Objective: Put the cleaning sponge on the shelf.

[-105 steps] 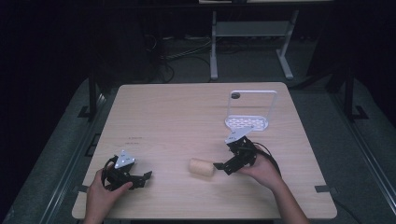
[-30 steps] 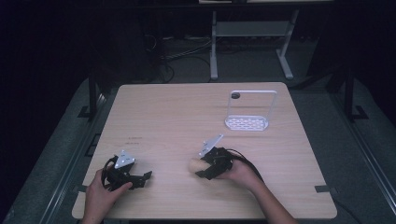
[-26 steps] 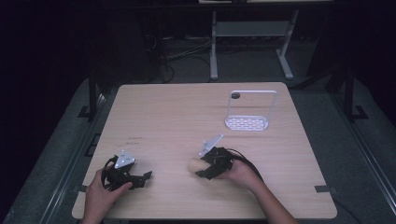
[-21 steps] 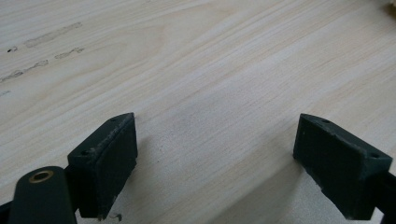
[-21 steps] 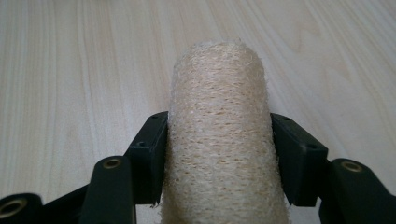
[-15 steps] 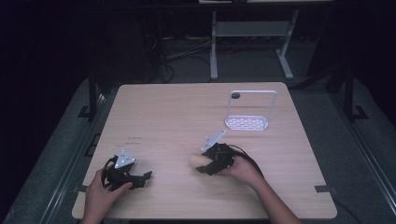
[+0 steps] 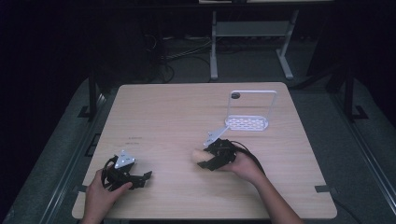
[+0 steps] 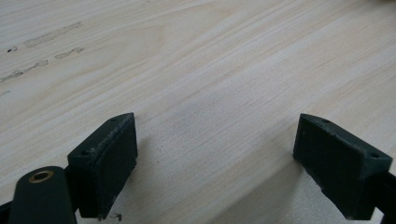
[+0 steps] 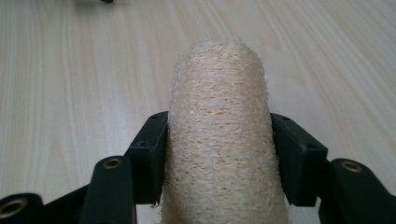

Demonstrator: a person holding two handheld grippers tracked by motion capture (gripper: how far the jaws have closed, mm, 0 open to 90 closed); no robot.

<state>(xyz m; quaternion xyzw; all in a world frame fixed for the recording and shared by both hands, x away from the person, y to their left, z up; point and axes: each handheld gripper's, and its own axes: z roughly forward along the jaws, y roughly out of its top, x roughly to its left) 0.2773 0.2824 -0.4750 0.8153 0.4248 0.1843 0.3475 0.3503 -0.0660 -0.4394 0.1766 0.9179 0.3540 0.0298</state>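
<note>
The right gripper [image 7: 203, 160] has its fingers [image 9: 148, 154] clamped, while the left gripper [image 7: 140, 179] rests with fingers [image 8: 105, 158] spread wide.

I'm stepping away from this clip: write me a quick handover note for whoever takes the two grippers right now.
Right gripper: jaws closed on both sides of the beige, fibrous loofah cylinder, which lies low over the light wooden table, near its middle front.
Left gripper: open with nothing between its jaws, resting at the front left of the table.
White wire rack with a perforated base: stands at the back right, holding nothing.
Done: the loofah is gripped.
Left: probably lift it and carry it to the rack, though the destination is a guess.
</note>
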